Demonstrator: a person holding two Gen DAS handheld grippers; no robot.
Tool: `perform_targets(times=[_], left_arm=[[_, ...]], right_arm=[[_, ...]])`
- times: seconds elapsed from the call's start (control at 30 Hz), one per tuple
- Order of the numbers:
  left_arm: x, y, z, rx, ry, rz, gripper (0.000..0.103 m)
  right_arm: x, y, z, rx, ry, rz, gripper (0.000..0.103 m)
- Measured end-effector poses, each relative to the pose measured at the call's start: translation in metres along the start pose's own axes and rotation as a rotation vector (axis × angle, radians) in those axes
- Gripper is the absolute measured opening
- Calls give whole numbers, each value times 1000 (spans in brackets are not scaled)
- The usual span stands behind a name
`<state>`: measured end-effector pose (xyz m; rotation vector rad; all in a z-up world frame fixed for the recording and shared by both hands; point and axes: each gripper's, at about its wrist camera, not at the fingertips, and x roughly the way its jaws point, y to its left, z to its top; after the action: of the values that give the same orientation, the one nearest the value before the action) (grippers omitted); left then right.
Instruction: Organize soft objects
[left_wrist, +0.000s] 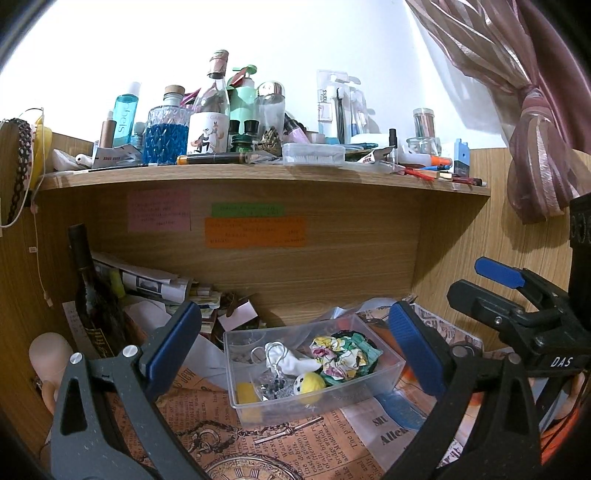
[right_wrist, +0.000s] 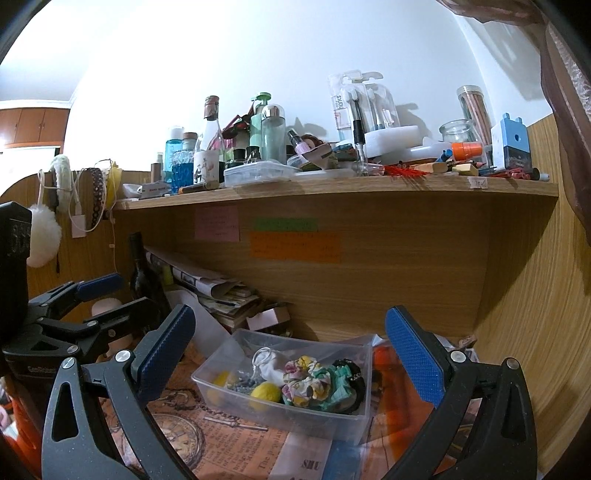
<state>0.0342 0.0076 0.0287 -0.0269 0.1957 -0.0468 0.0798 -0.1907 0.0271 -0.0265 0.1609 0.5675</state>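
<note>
A clear plastic bin (left_wrist: 384, 373) (right_wrist: 354, 424) sits on the newspaper-covered desk under the shelf. It holds a floral scrunchie (left_wrist: 341, 356) (right_wrist: 304, 380), a green scrunchie (left_wrist: 364, 345) (right_wrist: 341, 382), a yellow plush ball (left_wrist: 310, 386) (right_wrist: 265, 393), a white soft pouch (left_wrist: 297, 363) (right_wrist: 273, 365) and small metal bits. My left gripper (left_wrist: 295, 347) is open and empty, hovering in front of the bin. My right gripper (right_wrist: 290, 350) is open and empty, also before the bin. Each shows at the edge of the other's view.
A wooden shelf (left_wrist: 258, 173) (right_wrist: 332, 188) crowded with bottles, jars and pens hangs overhead. A dark wine bottle (left_wrist: 88, 291) (right_wrist: 142, 277) and stacked papers (left_wrist: 155, 284) stand at the back left. A curtain (left_wrist: 535, 122) hangs right. A white pompom (right_wrist: 42, 236) hangs left.
</note>
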Motion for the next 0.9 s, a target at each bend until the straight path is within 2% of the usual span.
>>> perform_targets(times=[0.9], left_arm=[[1, -1, 0, 3, 2, 1, 103]], right_arm=[[1, 2, 0, 0, 2, 0, 103]])
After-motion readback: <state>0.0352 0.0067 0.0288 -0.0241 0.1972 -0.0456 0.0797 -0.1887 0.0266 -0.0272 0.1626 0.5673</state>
